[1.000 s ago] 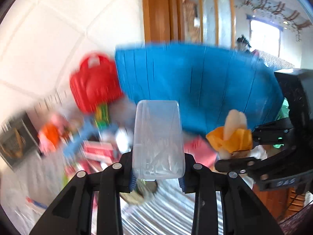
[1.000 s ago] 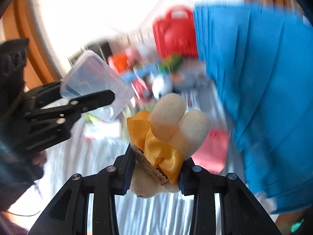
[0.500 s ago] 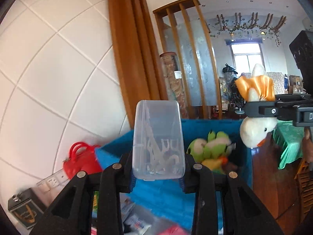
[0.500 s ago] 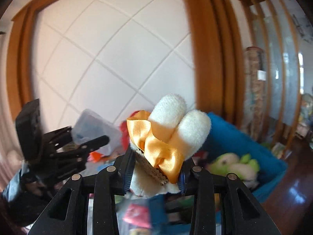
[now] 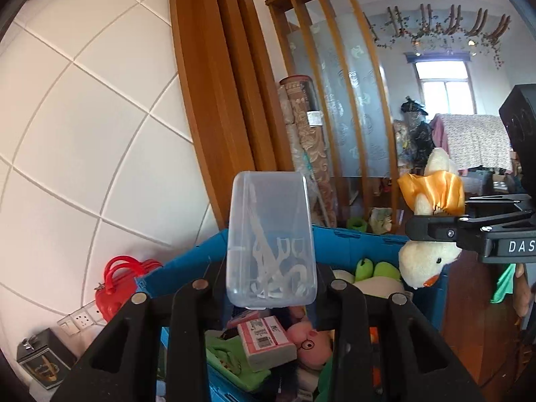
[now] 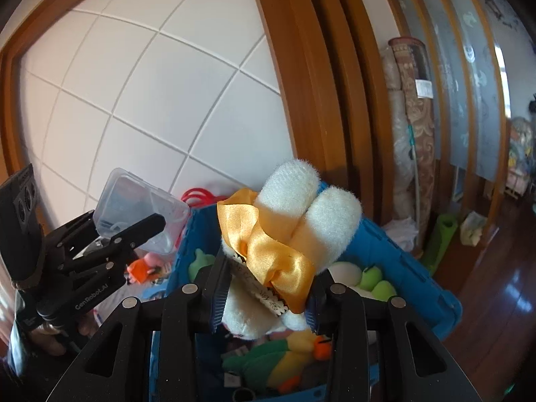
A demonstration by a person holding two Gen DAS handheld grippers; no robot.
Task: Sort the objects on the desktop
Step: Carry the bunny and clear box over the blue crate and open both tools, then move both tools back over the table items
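Indoors | white tiled wall [image 5: 83, 140] | blue crate [image 6: 395, 254] | left tool [image 5: 271, 288] pinching clear box [image 5: 271, 241] | right tool [image 6: 264, 305] pinching plush toy [image 6: 301, 234]

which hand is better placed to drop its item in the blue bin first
Right, probably: the right tool holds the white plush directly above the blue bin, while the left tool's clear box looks nearer the rim.

Left black two-finger gripper [image 5: 271, 288] clamped on clear plastic box [image 5: 271, 241]; right black two-finger gripper [image 6: 264, 298] clamped on white plush toy with orange bow [image 6: 284, 244]; both tilted slightly downward.
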